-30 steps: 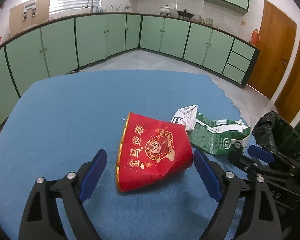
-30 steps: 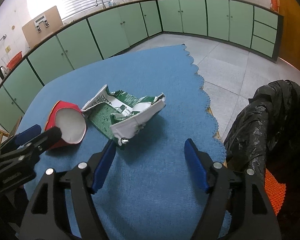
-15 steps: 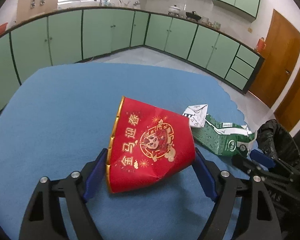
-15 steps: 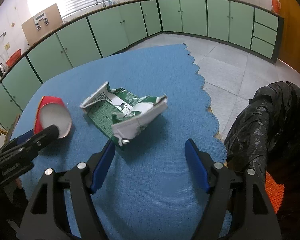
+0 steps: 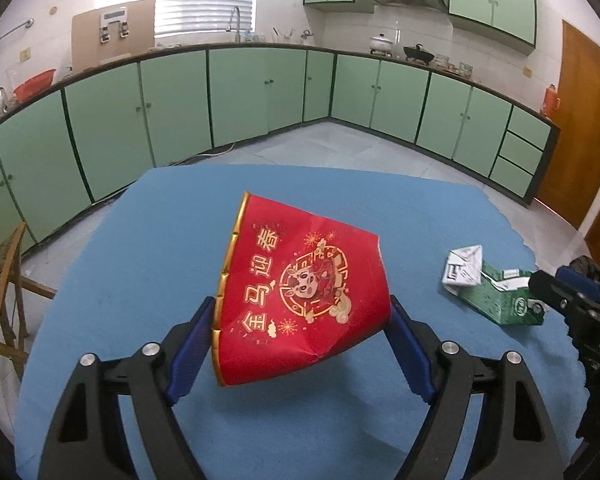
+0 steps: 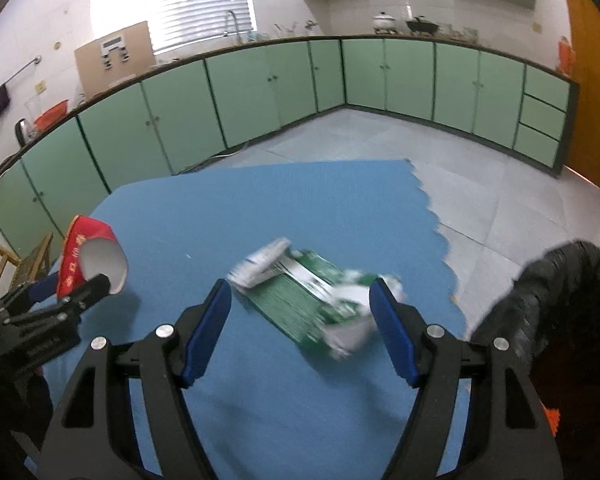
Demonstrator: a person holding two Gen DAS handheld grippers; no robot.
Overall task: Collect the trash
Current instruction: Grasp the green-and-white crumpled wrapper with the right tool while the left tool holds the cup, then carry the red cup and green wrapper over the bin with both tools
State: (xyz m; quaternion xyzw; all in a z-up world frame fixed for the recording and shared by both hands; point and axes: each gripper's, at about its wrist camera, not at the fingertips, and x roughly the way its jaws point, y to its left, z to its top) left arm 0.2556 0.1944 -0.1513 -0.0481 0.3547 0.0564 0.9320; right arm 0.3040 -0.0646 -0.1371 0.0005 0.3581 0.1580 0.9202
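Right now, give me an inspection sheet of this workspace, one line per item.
Surface: blue mat, scalloped edge on one side.
Job's things: red paper cup, on its side between the pads, lifted off the mat; crushed green carton, blurred; black trash bag beside the table.
Clutter: nothing seen.
Grippers: left gripper shut on the cup; right gripper straddles the carton, grip unclear.
Cables: one on the floor by the cabinets.
Surroundings: green kitchen cabinets, wooden chair, wooden door.
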